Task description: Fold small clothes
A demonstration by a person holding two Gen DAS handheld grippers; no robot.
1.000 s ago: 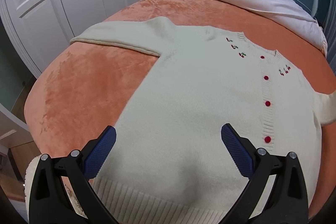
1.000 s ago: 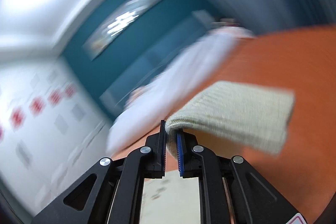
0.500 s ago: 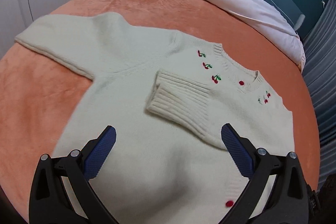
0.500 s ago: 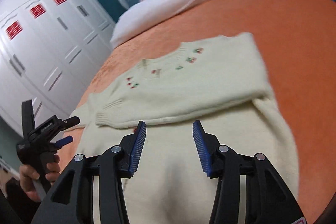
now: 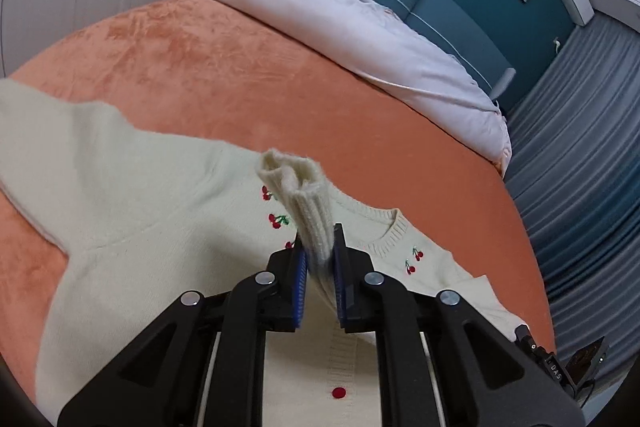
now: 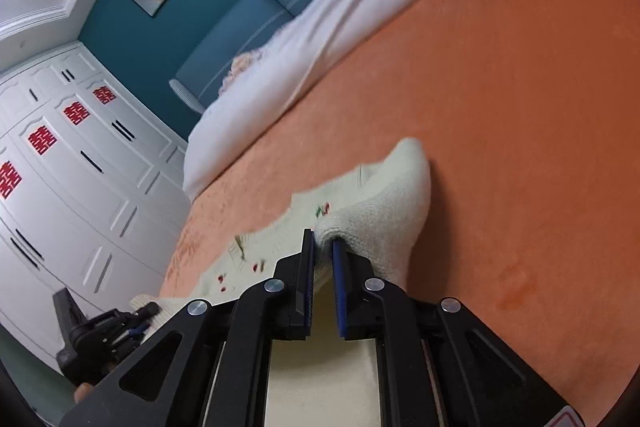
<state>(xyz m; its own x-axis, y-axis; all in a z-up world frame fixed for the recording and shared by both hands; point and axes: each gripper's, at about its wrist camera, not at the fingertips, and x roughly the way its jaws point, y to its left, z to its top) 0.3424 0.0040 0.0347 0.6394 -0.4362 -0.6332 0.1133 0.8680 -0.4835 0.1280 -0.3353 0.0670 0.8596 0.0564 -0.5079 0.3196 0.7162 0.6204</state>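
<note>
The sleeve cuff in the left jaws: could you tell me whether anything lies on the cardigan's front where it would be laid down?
Nothing visible does. The left gripper holds the ribbed cuff above the cardigan, whose front shows only cherries and buttons.

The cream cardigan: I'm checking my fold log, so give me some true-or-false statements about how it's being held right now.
1. The left gripper is clamped on the ribbed cuff. True.
2. The right gripper is open and holds nothing. False: it pinches a fold of the cream cardigan.
3. The cardigan lies on an orange blanket. True.
4. Its embroidery shows blue flowers. False: it shows red cherries.
</note>
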